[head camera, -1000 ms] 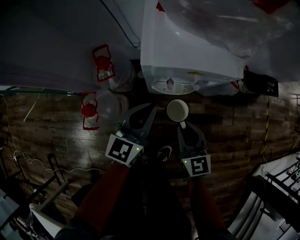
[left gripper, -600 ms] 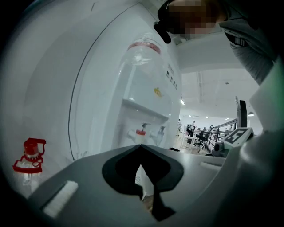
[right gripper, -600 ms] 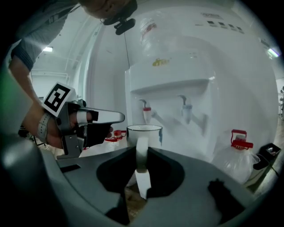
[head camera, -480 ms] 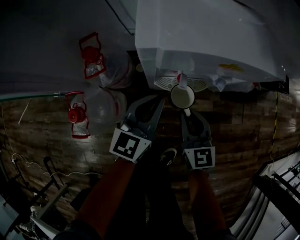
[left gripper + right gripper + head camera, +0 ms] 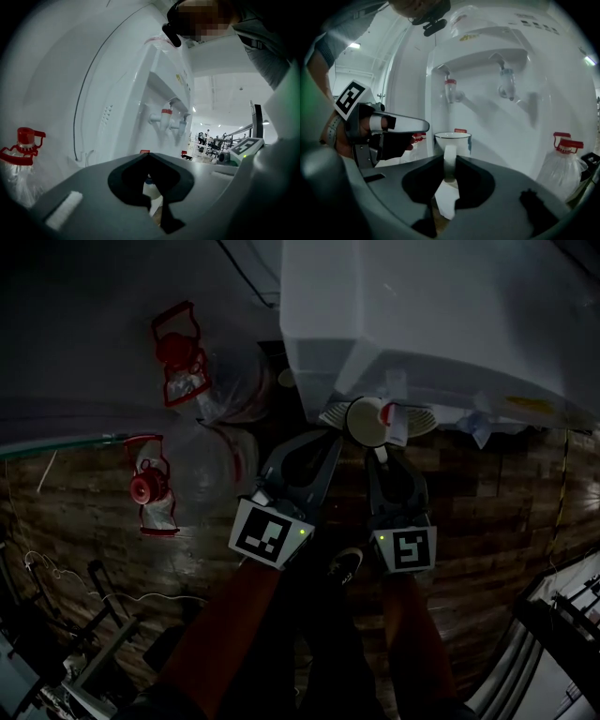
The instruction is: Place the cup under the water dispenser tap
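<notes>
A white cup (image 5: 366, 421) with a dark rim hangs by its handle in my right gripper (image 5: 377, 455), whose jaws are shut on the handle. In the right gripper view the cup (image 5: 453, 139) is upright in front of the white water dispenser (image 5: 487, 70), below its red tap (image 5: 450, 89); a second, pale tap (image 5: 506, 84) is to the right. From above, the cup is over the round drip tray (image 5: 419, 420). My left gripper (image 5: 329, 436) is just left of the cup, shut and holding nothing. From its own camera, the left gripper (image 5: 149, 155) faces the red tap (image 5: 165, 119).
Two clear water bottles with red handles (image 5: 178, 352) (image 5: 150, 488) stand on the floor left of the dispenser; another bottle (image 5: 565, 157) shows to its right. The floor is dark wood planks (image 5: 487, 521). A shoe (image 5: 347, 563) is below the grippers.
Both grippers have moved down and closer to the dispenser. The cup has gone from in front of the drip tray to over it, beside the red tap.
</notes>
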The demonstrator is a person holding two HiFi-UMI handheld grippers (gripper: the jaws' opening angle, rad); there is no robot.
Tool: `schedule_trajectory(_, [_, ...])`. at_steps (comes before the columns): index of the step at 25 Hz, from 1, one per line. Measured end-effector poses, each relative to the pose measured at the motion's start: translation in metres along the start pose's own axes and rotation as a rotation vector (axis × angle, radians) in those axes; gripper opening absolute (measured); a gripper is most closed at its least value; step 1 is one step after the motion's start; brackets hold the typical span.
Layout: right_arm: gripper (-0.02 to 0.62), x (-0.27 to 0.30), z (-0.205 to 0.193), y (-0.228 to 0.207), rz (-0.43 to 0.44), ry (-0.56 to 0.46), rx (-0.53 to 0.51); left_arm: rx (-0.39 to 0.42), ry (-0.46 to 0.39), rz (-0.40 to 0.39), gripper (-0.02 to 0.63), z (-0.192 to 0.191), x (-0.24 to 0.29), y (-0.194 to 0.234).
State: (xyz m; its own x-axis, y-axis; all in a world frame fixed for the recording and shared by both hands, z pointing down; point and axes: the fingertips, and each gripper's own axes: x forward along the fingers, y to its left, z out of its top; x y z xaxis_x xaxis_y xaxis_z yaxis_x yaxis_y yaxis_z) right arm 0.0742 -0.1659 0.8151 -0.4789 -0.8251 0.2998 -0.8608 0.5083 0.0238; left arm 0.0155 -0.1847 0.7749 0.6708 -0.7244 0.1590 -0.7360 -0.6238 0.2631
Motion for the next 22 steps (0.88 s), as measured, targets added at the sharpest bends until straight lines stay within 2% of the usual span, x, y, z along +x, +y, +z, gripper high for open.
schedule_trajectory(9, [0.066, 0.009, -0.014, 0.001, -0.005, -0.003, -0.03, 0.0, 0.005, 0.001, 0.008, -0.007, 0.005, 0.005])
schedule_trajectory(16, [0.077, 0.008, -0.017, 0.0, -0.016, 0.025, -0.006, -0.01, 0.006, 0.018, 0.008, -0.006, 0.003, 0.006])
schedule_trajectory(20, [0.141, 0.009, -0.019, 0.001, -0.017, 0.036, 0.009, 0.001, -0.003, 0.022, 0.008, -0.005, 0.001, 0.007])
schedule_trajectory(22, [0.141, 0.01, -0.018, 0.002, -0.018, 0.036, 0.005, 0.005, -0.019, 0.027, 0.008, -0.005, 0.0, 0.008])
